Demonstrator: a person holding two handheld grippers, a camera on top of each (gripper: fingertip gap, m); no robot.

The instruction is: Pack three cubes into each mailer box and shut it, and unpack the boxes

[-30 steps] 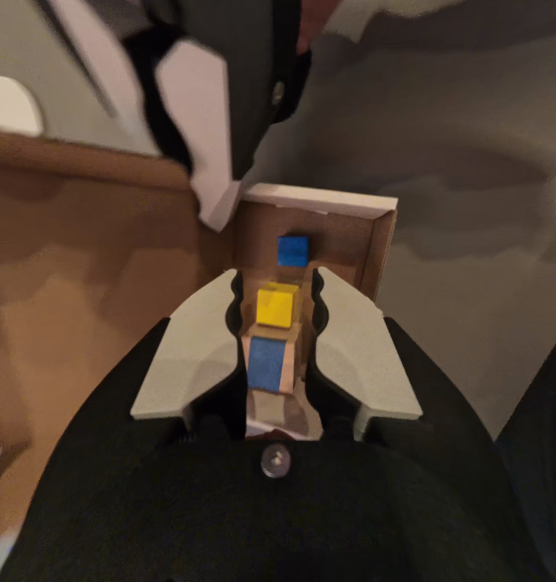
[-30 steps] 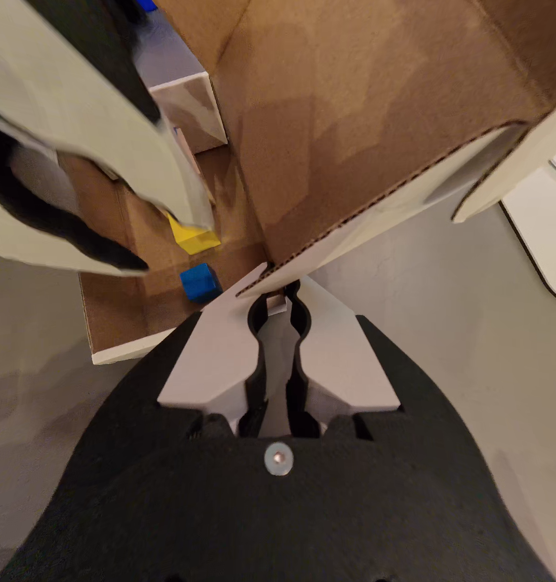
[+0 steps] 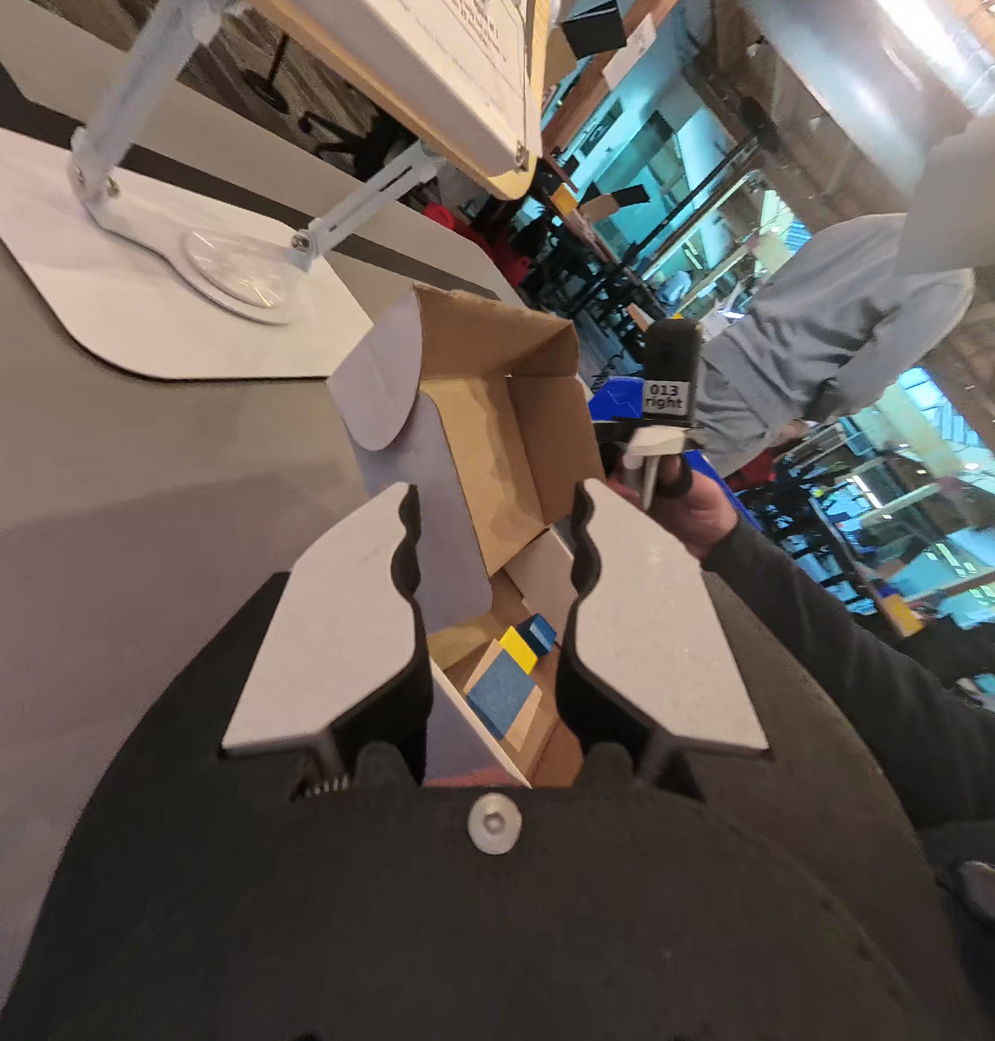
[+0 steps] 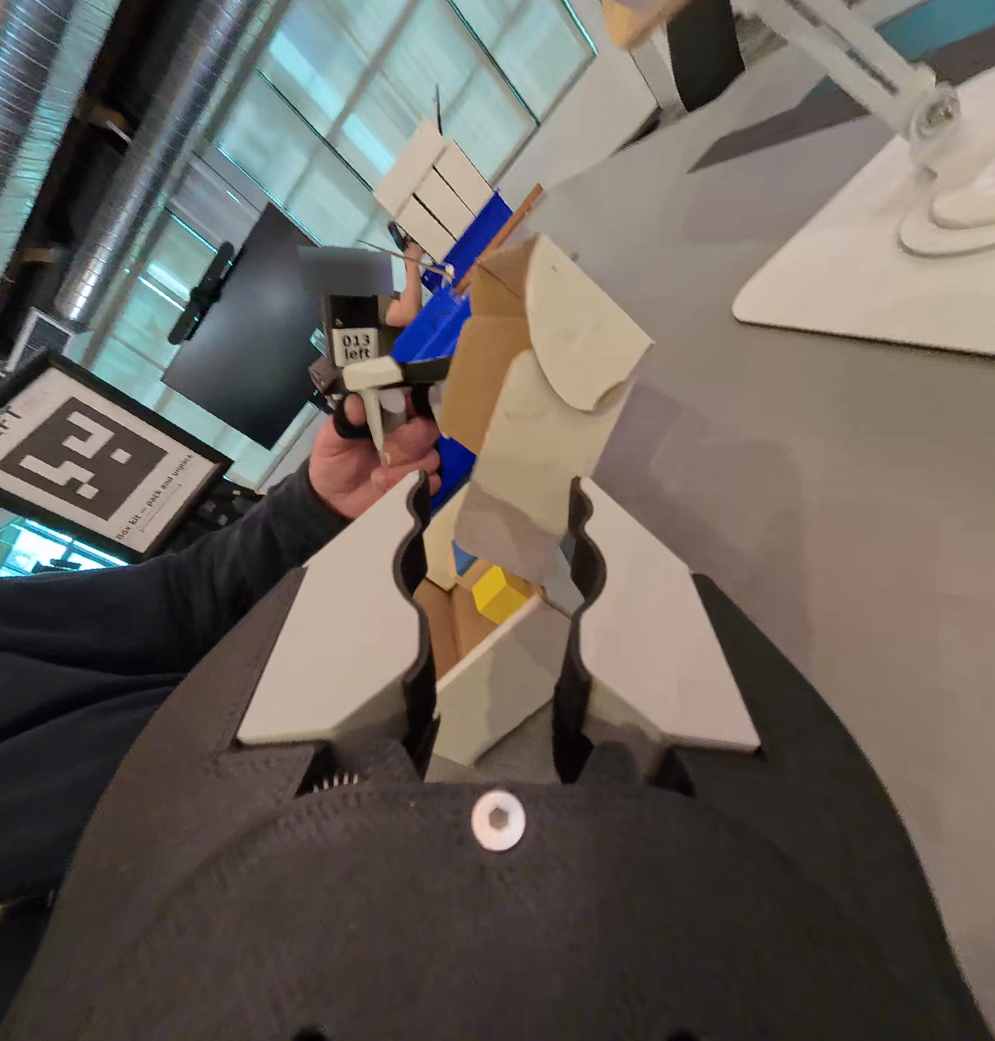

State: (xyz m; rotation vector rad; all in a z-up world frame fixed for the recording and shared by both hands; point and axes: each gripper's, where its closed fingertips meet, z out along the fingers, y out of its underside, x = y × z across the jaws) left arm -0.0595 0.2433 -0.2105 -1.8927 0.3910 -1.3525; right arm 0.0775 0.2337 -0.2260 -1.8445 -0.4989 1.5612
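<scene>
Mailer box (image 3: 500, 450) lid is standing up, exposing cubes (image 3: 517, 648); we are flanking it, both grippers' jaws wide, empty.

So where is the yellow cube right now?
The yellow cube lies inside the open mailer box, between two blue cubes, seen between the left gripper's fingers.
</scene>
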